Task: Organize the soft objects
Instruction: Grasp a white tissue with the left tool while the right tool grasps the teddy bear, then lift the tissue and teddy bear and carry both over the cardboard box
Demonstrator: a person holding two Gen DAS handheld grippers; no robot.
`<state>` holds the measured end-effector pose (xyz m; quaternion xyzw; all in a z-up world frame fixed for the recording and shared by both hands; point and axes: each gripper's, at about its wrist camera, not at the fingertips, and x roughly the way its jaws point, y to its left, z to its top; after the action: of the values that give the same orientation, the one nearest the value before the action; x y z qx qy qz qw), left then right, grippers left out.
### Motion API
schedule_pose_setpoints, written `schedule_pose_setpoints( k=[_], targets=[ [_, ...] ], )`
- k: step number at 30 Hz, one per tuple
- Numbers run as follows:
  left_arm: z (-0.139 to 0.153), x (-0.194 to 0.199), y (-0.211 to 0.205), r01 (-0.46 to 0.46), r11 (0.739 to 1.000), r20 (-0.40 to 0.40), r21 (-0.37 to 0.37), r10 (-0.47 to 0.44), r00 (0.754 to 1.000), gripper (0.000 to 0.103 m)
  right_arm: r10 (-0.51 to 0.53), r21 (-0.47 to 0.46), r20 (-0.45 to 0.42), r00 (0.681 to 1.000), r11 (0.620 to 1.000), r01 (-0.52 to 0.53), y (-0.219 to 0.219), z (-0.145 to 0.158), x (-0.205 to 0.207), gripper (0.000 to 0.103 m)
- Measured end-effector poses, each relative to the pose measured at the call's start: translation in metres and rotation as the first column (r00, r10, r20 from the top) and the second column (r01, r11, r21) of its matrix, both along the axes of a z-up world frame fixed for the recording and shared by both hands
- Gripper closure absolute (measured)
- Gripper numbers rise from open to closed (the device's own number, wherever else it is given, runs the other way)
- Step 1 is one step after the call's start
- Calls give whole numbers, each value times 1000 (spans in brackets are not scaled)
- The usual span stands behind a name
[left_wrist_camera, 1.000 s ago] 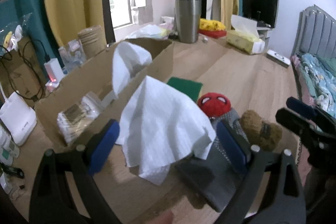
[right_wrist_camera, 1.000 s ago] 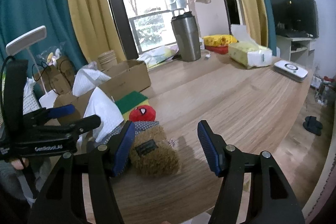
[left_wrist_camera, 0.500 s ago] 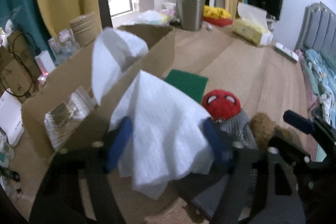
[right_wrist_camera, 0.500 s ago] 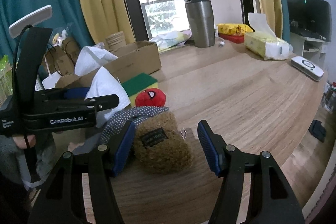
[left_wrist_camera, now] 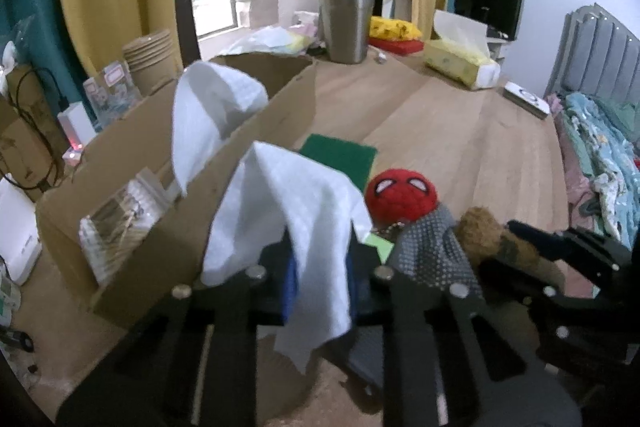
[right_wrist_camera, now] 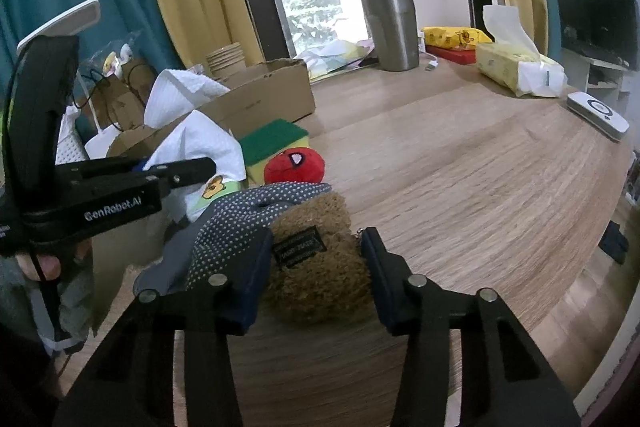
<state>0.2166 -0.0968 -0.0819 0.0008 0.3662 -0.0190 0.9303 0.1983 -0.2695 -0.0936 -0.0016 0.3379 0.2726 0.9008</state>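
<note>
Daylight is coming through the window behind the wooden counter, with curtains hanging either side. Left tongs have just been closing and are now pinching the white cloth, which is draping over the blue pads and hiding them almost fully; a second ago they were standing wide around it. That grip is suggesting the cloth is about to go into the box just to their left, where another white cloth is already hanging over the wall.

Right tongs have also been closing, and their pads are now sitting against both sides of the brown plush; whether they are pressing firmly yet is hard to judge. Lying beside their left pad is the dotted glove, with the red plush and sponge farther ahead.

Box contents are mostly hidden behind its wall. From the left camera the right tongs are blurring together with the brown plush.
</note>
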Motion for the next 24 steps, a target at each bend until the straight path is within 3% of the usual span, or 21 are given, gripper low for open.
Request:
schedule_pose_setpoints(
  k=[6,15,24],
  targets=[
    [8,-9,2,22,999,24,-25,-21,999,88,-9,-19,12,1000,1000,9,4,1,-3,62],
    [24,-28,9,43,997,66,-59,-39,997,88,-57,34,11,998,998,56,-2,7,-11,63],
    [40,-52,19,58,996,112,-66,-50,992,88,-79,24,46,996,997,78,4,25,-22,63]
  ],
)
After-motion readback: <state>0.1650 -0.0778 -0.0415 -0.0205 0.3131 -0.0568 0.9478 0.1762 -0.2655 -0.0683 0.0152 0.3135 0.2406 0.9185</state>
